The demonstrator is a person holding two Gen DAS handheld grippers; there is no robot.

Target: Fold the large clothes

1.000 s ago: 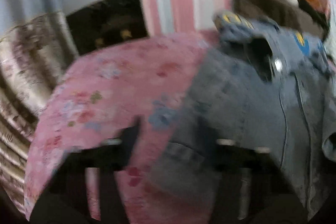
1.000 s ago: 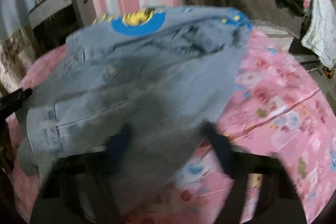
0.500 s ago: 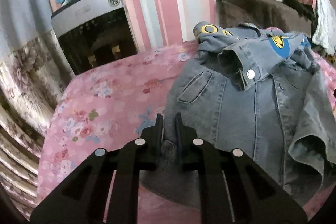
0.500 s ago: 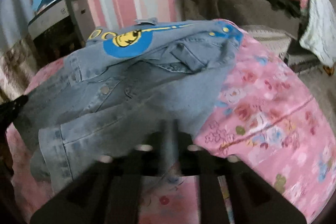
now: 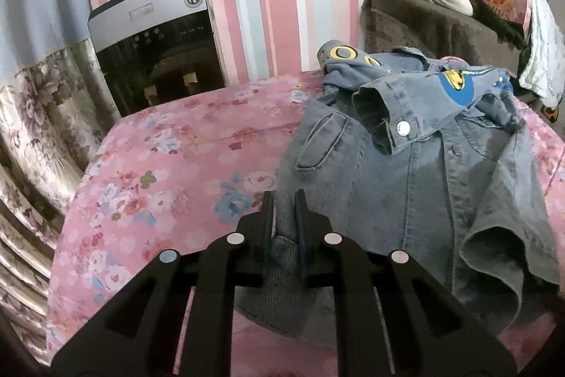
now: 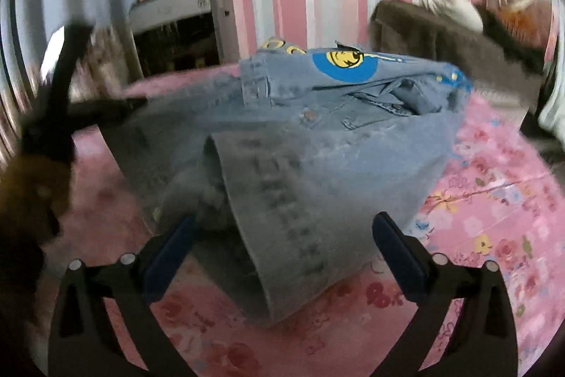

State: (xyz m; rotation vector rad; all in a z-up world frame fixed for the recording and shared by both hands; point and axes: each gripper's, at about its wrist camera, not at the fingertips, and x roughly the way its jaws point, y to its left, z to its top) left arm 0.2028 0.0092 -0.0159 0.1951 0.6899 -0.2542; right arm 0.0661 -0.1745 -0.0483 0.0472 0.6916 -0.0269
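A blue denim jacket point(image 5: 416, 172) with a blue and yellow cartoon patch lies rumpled on the pink floral bed cover point(image 5: 162, 172). My left gripper point(image 5: 284, 200) is shut on the jacket's ribbed hem at its near left corner. In the right wrist view the jacket point(image 6: 317, 143) lies in a heap with a sleeve cuff facing me. My right gripper point(image 6: 282, 225) is open, its blue-padded fingers point(image 6: 399, 253) on either side of that sleeve, holding nothing. The left gripper point(image 6: 63, 87) shows blurred at the left of the right wrist view.
A water dispenser point(image 5: 155, 48) with a blue cloth on top stands behind the bed against the striped wall. A brown sofa point(image 5: 434, 27) with bags and clothes stands at the back right. A flowered curtain point(image 5: 39, 129) hangs at the left.
My right gripper has let go of the jacket and opened wide. The jacket has settled onto the bed. My left gripper stays shut on the hem.
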